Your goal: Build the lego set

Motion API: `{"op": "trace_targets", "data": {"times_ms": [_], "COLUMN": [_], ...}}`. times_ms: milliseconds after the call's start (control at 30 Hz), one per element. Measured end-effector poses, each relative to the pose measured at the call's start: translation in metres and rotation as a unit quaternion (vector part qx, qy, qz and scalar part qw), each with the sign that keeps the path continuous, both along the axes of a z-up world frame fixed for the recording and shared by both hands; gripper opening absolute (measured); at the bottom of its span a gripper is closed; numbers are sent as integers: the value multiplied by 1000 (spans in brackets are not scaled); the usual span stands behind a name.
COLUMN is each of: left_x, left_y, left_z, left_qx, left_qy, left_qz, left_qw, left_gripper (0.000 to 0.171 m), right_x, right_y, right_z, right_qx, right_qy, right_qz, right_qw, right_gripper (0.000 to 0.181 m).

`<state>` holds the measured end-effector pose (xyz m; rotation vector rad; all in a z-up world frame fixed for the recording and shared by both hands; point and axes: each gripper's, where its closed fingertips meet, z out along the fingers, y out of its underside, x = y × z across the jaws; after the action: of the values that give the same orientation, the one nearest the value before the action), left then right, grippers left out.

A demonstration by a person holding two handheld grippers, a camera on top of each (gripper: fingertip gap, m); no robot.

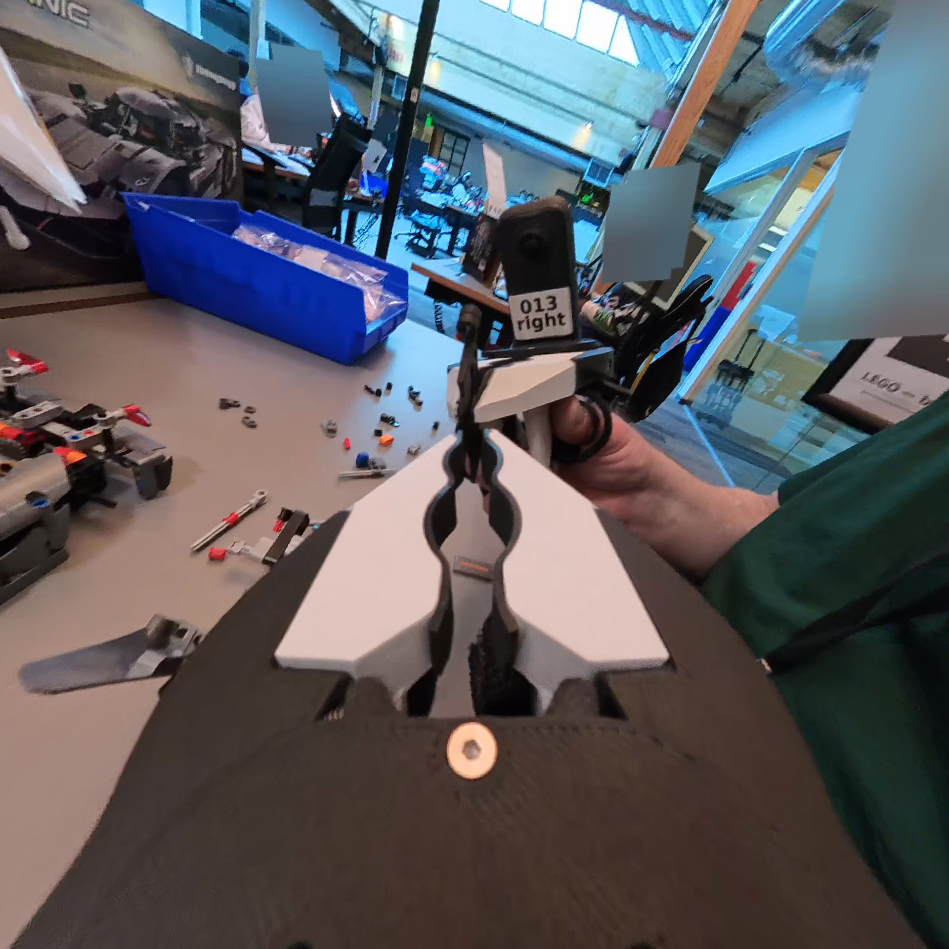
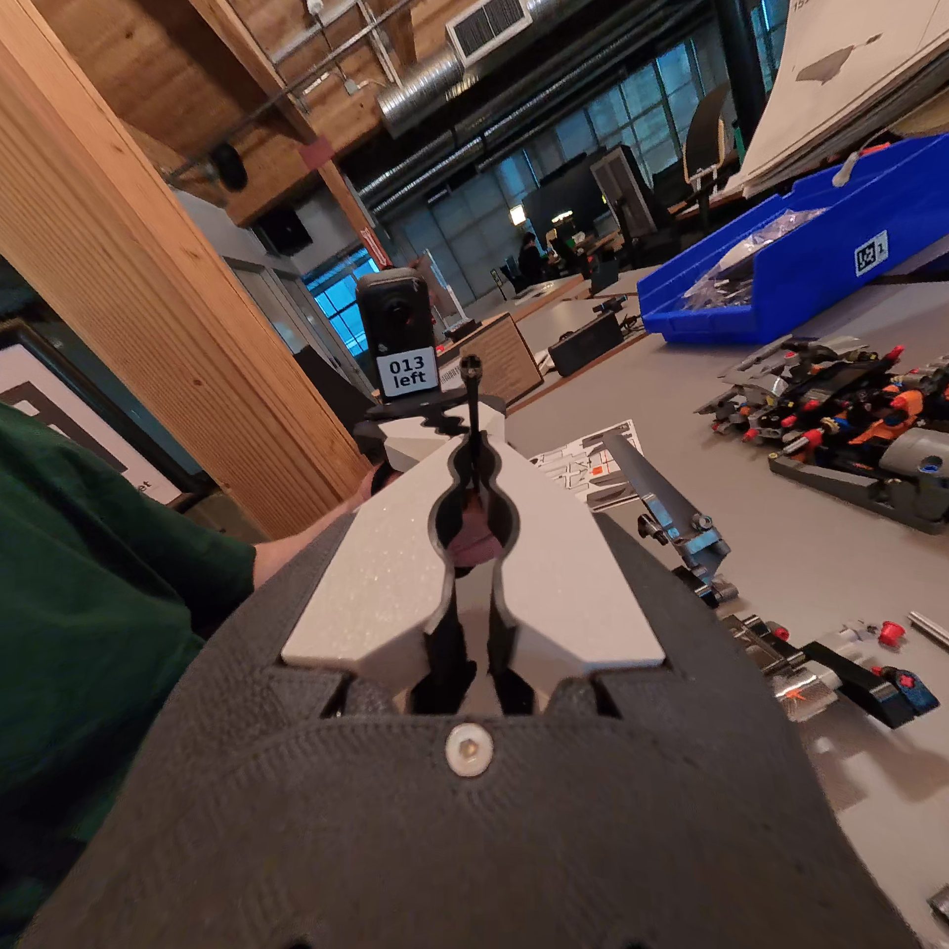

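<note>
You've got both the left gripper (image 1: 471, 452) and right gripper (image 2: 475, 452) raised tip to tip, jaws pinched nearly closed on the same thin black axle piece (image 2: 472, 390), while the half-built lego car (image 2: 847, 426) sits farther back on the grey worktop (image 1: 287, 375) by the blue bin (image 1: 267, 277).

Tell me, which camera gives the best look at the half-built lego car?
The right wrist view: the half-built lego car lies on the grey table nearly whole, its orange and red parts showing. The left wrist view catches only part of the car, cut off at the picture's left edge.
</note>
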<state>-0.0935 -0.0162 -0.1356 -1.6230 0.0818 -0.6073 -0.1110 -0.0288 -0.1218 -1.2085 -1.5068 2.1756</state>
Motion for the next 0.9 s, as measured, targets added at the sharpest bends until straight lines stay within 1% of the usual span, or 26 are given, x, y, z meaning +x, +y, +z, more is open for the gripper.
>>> {"op": "trace_targets", "data": {"times_ms": [67,167,267,333,433,533,600,767,833,900], "left_x": [1,2,1,-1,-5,-9,-13,-14,-15,-15], "left_y": [2,4,6,8,14,18,19,16,16,15], "left_z": [3,4,2,1,1,0,-3,-11,-14,-15], "left_qx": [10,16,0,-8,-18,-26,-39,-73,-83,-89], "left_qy": [-2,16,41,54,57,70,93,177,199,203], "left_qz": [-3,-9,-10,-8,-5,-1,4,-1,-3,-4], "left_qw": [1000,1000,999,998,998,997,995,981,976,975], "left_gripper": [0,0,0,0,0,0,0,0,0,0], "right_x": [1,3,3,3,1,-1,-1,-5,-5,-2], "right_y": [2,3,6,10,21,31,35,39,35,30], "right_z": [2,4,3,4,8,10,10,4,2,-1], "right_qx": [-9,-12,3,4,0,13,34,127,151,167], "right_qy": [6,12,17,20,25,34,35,39,39,36], "right_qz": [4,12,15,22,24,24,30,32,50,82], "right_qw": [1000,1000,1000,1000,999,999,998,991,986,982], "right_gripper": [0,1,2,7,9,11,10,13,9,3]}}
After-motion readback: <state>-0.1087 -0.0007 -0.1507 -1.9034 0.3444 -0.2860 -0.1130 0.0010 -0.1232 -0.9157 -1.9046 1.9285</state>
